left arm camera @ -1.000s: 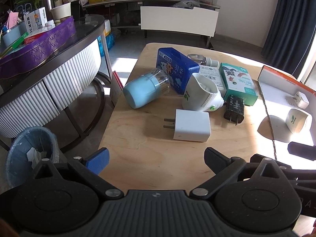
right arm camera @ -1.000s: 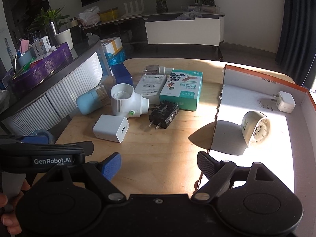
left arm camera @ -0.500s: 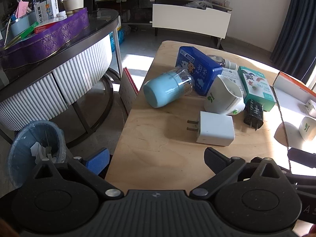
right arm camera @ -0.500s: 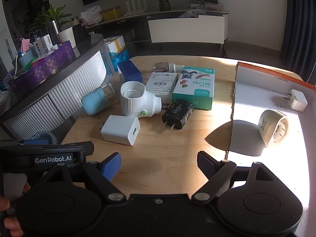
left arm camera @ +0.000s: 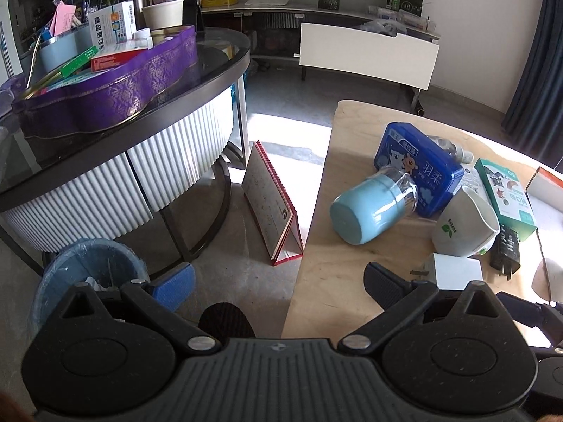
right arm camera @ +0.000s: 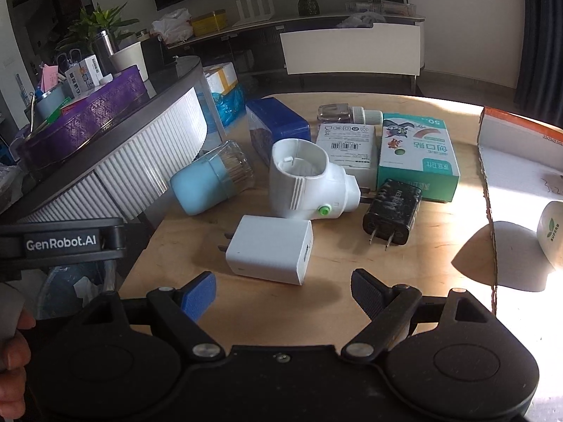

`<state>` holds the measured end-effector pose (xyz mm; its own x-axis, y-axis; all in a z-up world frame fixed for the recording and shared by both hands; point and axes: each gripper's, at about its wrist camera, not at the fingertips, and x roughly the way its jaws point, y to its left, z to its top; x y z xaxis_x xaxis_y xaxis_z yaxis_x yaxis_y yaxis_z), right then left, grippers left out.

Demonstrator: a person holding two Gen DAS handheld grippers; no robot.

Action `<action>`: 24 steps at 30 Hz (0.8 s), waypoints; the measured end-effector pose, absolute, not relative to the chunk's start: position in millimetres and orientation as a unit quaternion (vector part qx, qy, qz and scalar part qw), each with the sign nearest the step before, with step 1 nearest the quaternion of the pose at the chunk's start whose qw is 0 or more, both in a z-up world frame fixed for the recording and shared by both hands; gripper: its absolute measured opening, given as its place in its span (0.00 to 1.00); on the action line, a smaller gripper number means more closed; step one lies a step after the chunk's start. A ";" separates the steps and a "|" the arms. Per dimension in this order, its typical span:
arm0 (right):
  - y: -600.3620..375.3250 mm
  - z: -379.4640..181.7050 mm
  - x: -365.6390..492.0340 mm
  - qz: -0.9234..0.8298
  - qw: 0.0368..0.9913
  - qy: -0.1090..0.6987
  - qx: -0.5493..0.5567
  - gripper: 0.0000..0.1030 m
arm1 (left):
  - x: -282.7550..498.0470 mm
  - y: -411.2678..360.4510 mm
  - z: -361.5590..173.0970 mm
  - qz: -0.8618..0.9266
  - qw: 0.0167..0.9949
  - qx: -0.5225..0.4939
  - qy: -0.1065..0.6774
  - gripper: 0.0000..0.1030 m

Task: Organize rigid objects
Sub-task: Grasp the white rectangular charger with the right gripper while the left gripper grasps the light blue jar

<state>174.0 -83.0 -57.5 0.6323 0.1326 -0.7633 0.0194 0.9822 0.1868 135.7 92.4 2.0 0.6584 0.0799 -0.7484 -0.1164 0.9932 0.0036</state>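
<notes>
Sunlit living-room floor borders the wooden table [right arm camera: 267, 302] I'm working over, and most of the sorting looks undone to me. Going left to right in the right wrist view: a light-blue jar [right arm camera: 207, 184] lies on its side near the table's left edge, a blue tin [right arm camera: 276, 126] sits behind it, then the white plug-in device [right arm camera: 309, 183] with the white charger [right arm camera: 271, 248] just in front of it. Next come a white carton [right arm camera: 348, 147], a small bottle [right arm camera: 346, 114] behind that, a green box [right arm camera: 417, 154] and a black adapter [right arm camera: 392, 211] touching its near edge. Farthest right stands the orange-rimmed cardboard box [right arm camera: 513, 130], holding one white device [right arm camera: 550, 232] — so I judge one piece is stowed at least, perhaps more beyond the frame, and eight or so wait on the table.

My right gripper [right arm camera: 283, 290] hovers just short of the white charger, jaws apart and empty. My left gripper [left arm camera: 278, 283] hangs over the table's left edge, jaws likewise apart, nothing between them.

Only the left wrist view shows the floor beside the table — a red desk calendar [left arm camera: 271, 211] and a blue bin [left arm camera: 91, 267]. Only the right wrist view shows inside the cardboard box.
</notes>
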 end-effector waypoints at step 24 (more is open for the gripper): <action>-121.5 -56.2 145.9 0.009 0.908 0.414 0.063 0.81 | 206.2 48.0 -40.1 -0.136 0.911 0.122 0.369 0.94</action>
